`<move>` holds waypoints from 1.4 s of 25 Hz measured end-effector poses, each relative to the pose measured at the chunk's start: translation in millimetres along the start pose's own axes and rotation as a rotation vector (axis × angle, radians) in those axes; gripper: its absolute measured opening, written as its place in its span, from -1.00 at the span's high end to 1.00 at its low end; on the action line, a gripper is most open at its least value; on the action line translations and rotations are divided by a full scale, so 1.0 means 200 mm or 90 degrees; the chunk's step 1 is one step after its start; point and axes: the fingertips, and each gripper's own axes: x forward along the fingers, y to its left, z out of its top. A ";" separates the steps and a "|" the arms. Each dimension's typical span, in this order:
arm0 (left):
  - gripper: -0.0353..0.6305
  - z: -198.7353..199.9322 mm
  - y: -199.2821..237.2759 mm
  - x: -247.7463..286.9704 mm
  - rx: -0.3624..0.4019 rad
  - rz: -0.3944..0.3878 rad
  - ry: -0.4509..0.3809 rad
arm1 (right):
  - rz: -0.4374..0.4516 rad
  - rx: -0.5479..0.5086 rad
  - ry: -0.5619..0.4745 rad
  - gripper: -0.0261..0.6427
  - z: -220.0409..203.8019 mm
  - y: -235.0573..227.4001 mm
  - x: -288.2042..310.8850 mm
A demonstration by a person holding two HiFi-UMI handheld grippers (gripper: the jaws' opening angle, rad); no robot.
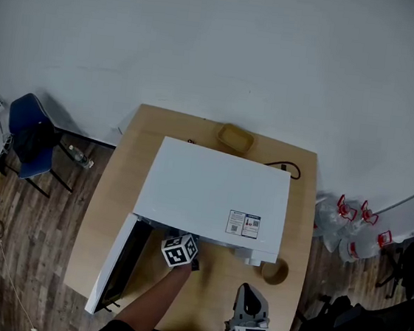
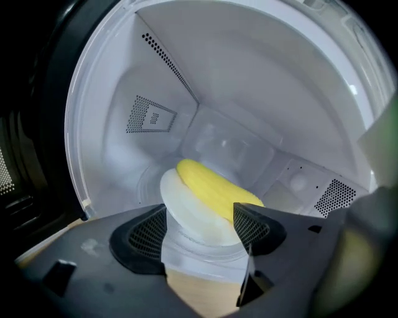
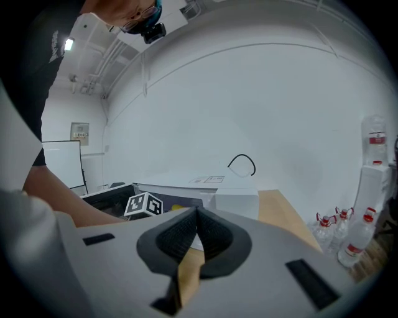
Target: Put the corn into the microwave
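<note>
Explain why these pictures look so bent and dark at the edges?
Head view: floor planks curve around the white microwave. Left gripper view: the wide lens rounds its cavity; corn bright, corners black. Right gripper view: wall bows, corners black.

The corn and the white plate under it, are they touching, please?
Touching: the left gripper view shows the corn lying directly on the plate.

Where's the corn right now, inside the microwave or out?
Inside: the corn lies on a white plate within the microwave cavity.

Yellow corn [image 2: 210,187], white microwave [image 1: 211,191]
</note>
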 end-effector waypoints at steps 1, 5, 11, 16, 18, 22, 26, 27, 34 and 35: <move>-0.04 0.00 0.00 0.00 0.016 0.004 0.000 | 0.000 0.000 -0.001 0.74 0.00 0.00 0.00; -0.09 -0.02 0.01 0.00 0.068 0.010 0.004 | -0.004 0.002 0.003 0.74 0.00 0.00 0.00; -0.10 -0.05 0.01 -0.01 0.135 0.011 0.024 | 0.008 -0.001 -0.001 0.75 -0.02 0.01 0.00; -0.12 -0.06 0.01 -0.01 0.169 0.017 0.033 | 0.003 0.002 0.001 0.74 -0.01 0.00 -0.01; -0.12 -0.06 0.01 -0.01 0.161 0.019 0.034 | 0.004 0.005 -0.002 0.75 -0.02 -0.01 -0.02; -0.12 -0.07 0.01 -0.05 0.148 0.016 0.034 | 0.001 0.004 -0.003 0.74 0.00 0.00 -0.03; -0.12 -0.05 -0.01 -0.11 0.146 0.011 0.027 | 0.016 0.004 -0.024 0.74 0.00 0.01 -0.04; -0.12 -0.05 -0.01 -0.14 0.145 0.008 0.026 | 0.017 0.005 -0.027 0.74 0.01 0.01 -0.04; -0.12 -0.09 -0.07 -0.46 0.152 -0.039 0.023 | 0.003 -0.001 -0.030 0.74 0.03 0.06 -0.14; -0.12 -0.09 -0.09 -0.53 0.160 -0.048 0.018 | 0.004 -0.004 -0.032 0.74 0.03 0.07 -0.16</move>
